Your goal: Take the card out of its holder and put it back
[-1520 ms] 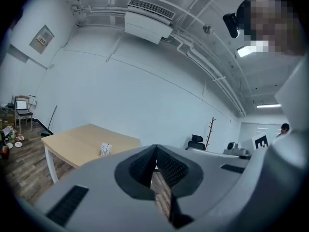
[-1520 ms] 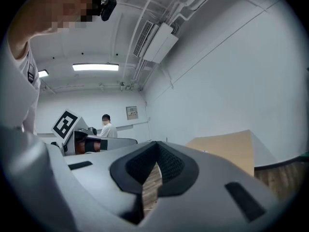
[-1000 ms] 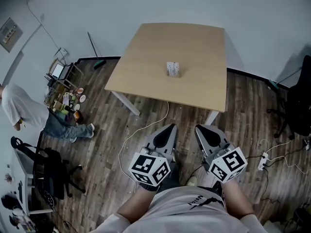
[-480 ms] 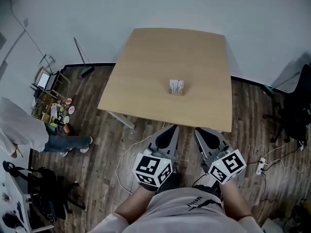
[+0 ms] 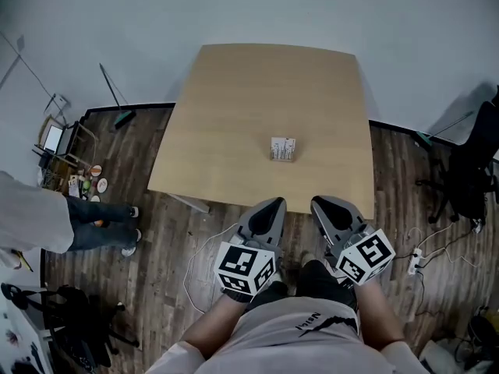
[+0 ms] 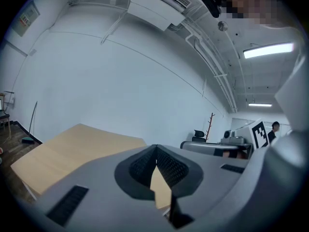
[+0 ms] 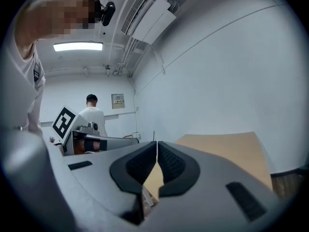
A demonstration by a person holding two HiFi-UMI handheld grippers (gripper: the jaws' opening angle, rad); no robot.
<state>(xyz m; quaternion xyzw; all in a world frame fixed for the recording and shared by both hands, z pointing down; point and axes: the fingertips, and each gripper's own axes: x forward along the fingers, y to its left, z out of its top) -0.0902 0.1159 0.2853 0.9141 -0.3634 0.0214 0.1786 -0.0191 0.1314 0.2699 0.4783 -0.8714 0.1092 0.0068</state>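
Wooden table [image 5: 234, 131], card holder [image 5: 283, 149], print illegible

Head view high, steeply down on table [image 5: 226, 131], both gripper views low, angled upward, sharing table.

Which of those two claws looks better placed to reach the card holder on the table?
Slightly the left gripper: its closed tips point almost straight at the card holder, while the right gripper, also closed, sits further to the side.

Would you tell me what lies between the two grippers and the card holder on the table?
Only bare tabletop up to the card holder, seen in the head view; the left gripper and right gripper are both shut.
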